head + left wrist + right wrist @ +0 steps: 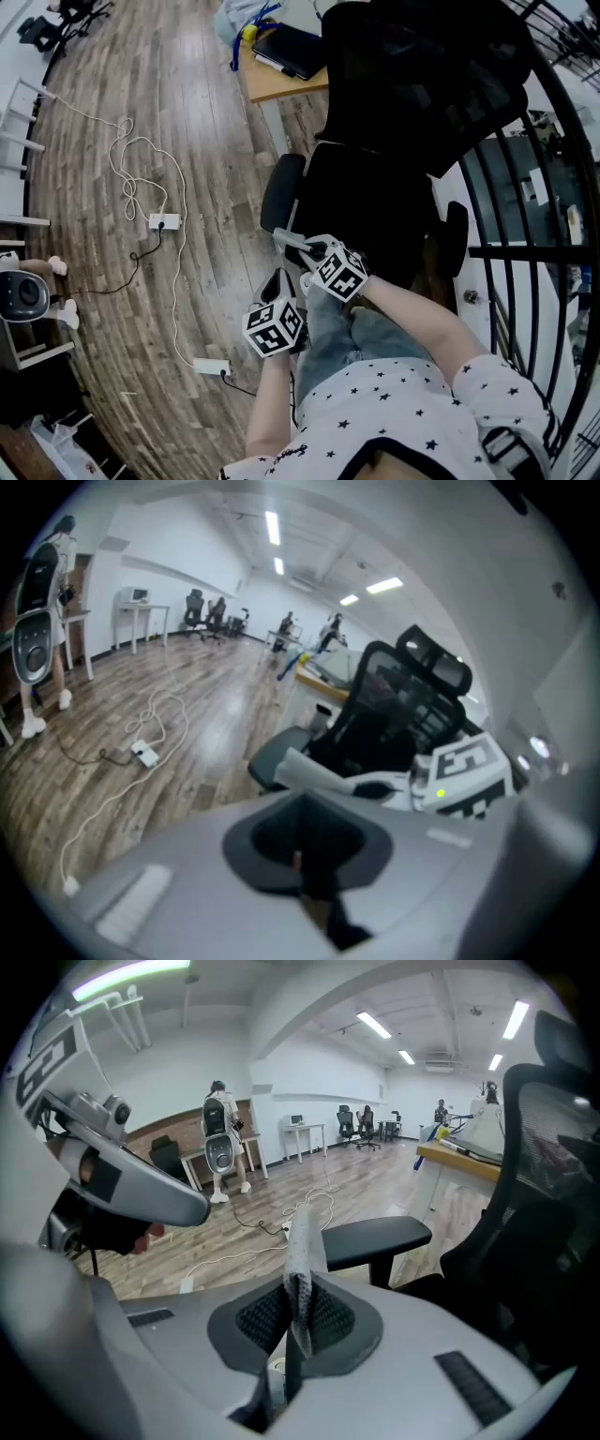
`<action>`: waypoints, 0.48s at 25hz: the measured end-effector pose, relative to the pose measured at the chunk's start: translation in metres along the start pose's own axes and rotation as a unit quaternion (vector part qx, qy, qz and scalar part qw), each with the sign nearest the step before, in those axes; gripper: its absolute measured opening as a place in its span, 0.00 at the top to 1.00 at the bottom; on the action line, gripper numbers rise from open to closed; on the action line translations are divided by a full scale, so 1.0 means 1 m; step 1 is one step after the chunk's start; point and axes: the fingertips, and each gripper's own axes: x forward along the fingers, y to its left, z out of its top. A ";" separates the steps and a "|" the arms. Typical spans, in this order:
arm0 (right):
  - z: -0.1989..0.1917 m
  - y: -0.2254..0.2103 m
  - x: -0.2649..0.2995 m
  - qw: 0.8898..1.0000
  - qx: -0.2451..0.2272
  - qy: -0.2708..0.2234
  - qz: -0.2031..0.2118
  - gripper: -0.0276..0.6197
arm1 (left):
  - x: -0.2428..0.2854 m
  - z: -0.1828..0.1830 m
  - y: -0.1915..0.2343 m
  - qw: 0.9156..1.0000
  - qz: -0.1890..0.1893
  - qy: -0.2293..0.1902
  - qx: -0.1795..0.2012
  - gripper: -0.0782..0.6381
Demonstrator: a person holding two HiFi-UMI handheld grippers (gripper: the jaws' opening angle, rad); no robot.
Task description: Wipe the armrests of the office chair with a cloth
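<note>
Pinching a grey cloth point(302, 1237), the right gripper point(297, 1324) is seen with its jaws closed flat on the fabric, so that a narrow folded strip is left standing out past the tips. The strip's long axis is kept in line with the jaws, and its free end is pointed ahead and slightly left, towards the near armrest point(281, 192). No contact between cloth and pad can be made out; the two are judged to be just apart.

That armrest is found on the left side of the seat point(366, 211). Its long axis is run away from the person, and its nearer end is turned towards the cloth tip. In the right gripper view, the pad is placed just beyond the cloth and a little to the right, with its top face level.

The left gripper point(278, 286) is held lower and closer to the body, with its jaws brought together on nothing. The right gripper is therefore the nearer of the two to the pad.

The far armrest point(457, 234) is set well apart, across the seat. A short reach forward and down would probably be needed for the strip to be laid along the near pad.
</note>
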 end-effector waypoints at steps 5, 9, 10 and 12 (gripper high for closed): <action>-0.015 0.011 -0.046 1.000 0.002 -0.024 -0.001 0.92 | -0.014 -0.019 -0.029 1.000 -0.001 -0.010 0.000 0.88; -0.030 0.017 -0.083 0.999 0.012 -0.044 -0.008 0.92 | -0.027 -0.037 -0.056 1.000 -0.004 -0.018 0.002 0.88; -0.035 0.019 -0.093 0.999 0.015 -0.050 -0.011 0.92 | -0.031 -0.043 -0.062 1.000 -0.005 -0.019 0.002 0.88; -0.045 0.024 -0.111 0.998 0.020 -0.061 -0.018 0.92 | -0.041 -0.054 -0.075 1.000 -0.007 -0.024 0.006 0.88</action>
